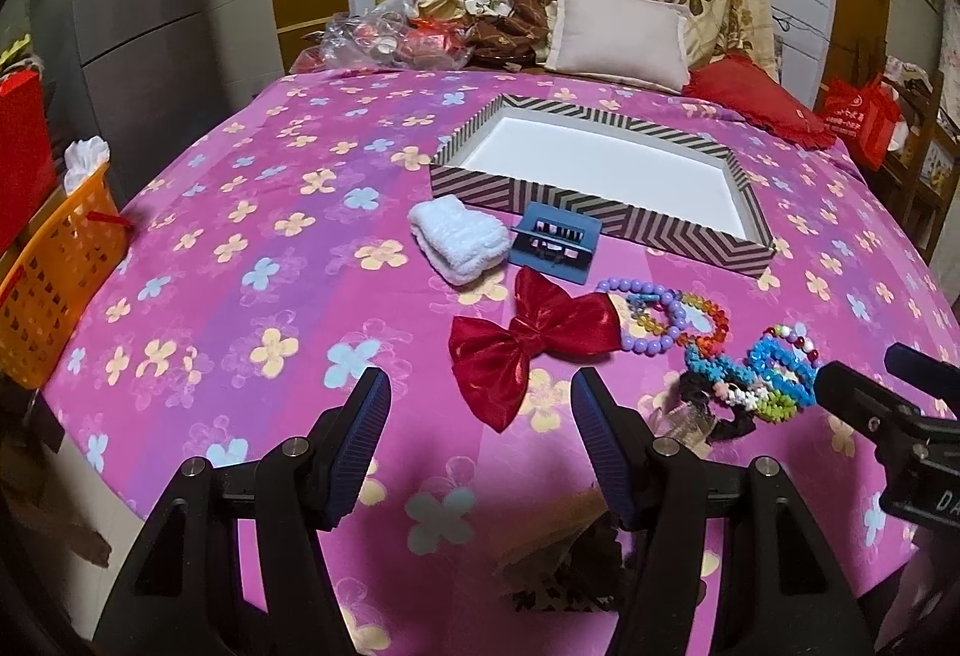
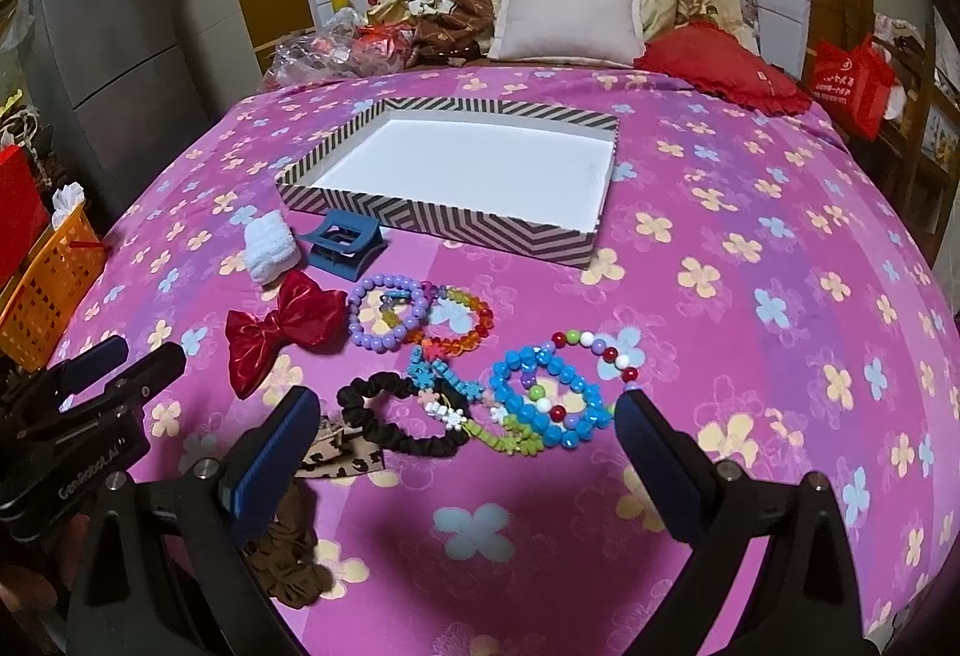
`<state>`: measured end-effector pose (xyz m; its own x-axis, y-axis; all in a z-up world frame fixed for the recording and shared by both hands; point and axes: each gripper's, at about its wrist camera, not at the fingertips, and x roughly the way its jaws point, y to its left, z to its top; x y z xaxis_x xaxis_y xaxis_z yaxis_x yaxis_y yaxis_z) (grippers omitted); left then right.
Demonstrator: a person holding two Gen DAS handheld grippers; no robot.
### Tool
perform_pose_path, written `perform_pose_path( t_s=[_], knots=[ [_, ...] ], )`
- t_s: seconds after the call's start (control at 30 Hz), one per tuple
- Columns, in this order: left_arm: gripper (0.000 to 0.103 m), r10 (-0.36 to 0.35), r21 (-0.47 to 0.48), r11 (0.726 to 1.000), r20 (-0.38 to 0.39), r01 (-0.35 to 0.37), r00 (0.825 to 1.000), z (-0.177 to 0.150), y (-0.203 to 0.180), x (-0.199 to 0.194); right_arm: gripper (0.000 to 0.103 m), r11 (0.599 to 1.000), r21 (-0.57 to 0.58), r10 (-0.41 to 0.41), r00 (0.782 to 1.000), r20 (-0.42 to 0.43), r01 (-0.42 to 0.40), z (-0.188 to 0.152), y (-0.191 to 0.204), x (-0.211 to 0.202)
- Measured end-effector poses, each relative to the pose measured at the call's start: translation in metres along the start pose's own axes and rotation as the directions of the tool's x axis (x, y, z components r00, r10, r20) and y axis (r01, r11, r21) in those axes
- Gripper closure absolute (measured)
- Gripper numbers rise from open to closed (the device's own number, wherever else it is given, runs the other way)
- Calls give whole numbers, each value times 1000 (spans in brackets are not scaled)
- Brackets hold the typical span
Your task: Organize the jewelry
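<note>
Starting the sort with every piece loose on the bedspread [image 2: 750,356] and the striped box [image 2: 444,221] empty.

I judge the first pick is the blue bead bracelet [image 2: 549,398], lying before my right gripper [image 2: 465,419] near the bed's front edge, tangled against the black scrunchie [image 2: 390,416]. I'd come down over its outer arc alone, pinch one strand, lift clear, then carry it to the box mid-bed. My right gripper's jaws are spread wide, holding nothing, touching nothing. My left gripper [image 1: 480,410] is likewise wide and unladen, hovering just short of the red bow [image 1: 522,341].
</note>
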<state>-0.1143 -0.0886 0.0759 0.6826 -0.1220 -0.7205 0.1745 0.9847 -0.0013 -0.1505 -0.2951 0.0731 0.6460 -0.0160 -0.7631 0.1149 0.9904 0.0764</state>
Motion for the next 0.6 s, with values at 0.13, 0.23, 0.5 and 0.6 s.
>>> perform_pose_path(
  t_s=[0.13,0.23,0.5,0.6],
  knots=[
    [38,-8,8,1000,-5,8,1000,-2,-4,-1,2,1000,-3,-11,1000,21,11,-2,-3,-1],
    [38,-12,15,1000,-6,12,1000,-4,-7,-2,2,1000,13,-1,1000,8,1,-3,-5,-1],
    [38,-23,26,999,-13,23,1000,-6,-15,-2,2,1000,21,-12,1000,16,11,-8,-12,-1],
    [38,-26,30,999,-16,26,1000,-7,-17,-2,2,1000,22,-10,1000,17,10,-8,-12,-1]
  ],
)
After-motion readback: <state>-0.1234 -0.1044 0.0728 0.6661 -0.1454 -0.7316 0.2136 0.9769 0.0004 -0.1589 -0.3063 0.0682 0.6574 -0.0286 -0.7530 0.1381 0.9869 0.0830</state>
